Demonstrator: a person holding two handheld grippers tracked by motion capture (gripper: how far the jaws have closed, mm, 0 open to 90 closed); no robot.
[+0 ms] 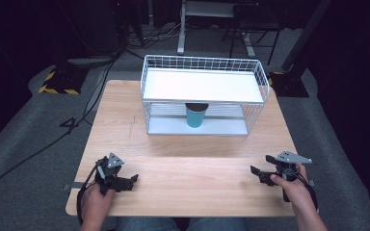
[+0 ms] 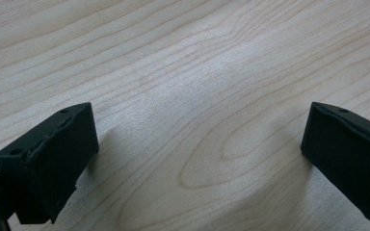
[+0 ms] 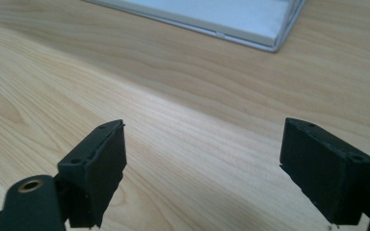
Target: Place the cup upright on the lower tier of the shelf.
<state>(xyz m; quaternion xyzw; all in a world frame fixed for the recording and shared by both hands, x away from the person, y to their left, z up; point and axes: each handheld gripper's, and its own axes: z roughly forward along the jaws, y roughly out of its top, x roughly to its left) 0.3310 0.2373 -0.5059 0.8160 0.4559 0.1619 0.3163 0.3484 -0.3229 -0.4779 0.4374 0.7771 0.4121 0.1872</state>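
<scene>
Two hand-held grippers low over table (image 1: 188, 178) | left hand-held gripper (image 1: 134, 179) agape | right hand-held gripper (image 1: 255, 171) agape

Your table (image 1: 139, 120) sits brightly lit from overhead while the surrounding room falls dark; soft shadows trail the slightly blurred black jaws.

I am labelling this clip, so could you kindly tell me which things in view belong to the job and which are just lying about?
Belongs to the job:
- teal paper cup on the lower shelf
- white wire two-tier rack
- left gripper, open
- right gripper, open

Lying about:
- black cables on the floor
- yellow-and-black striped stand base
</scene>
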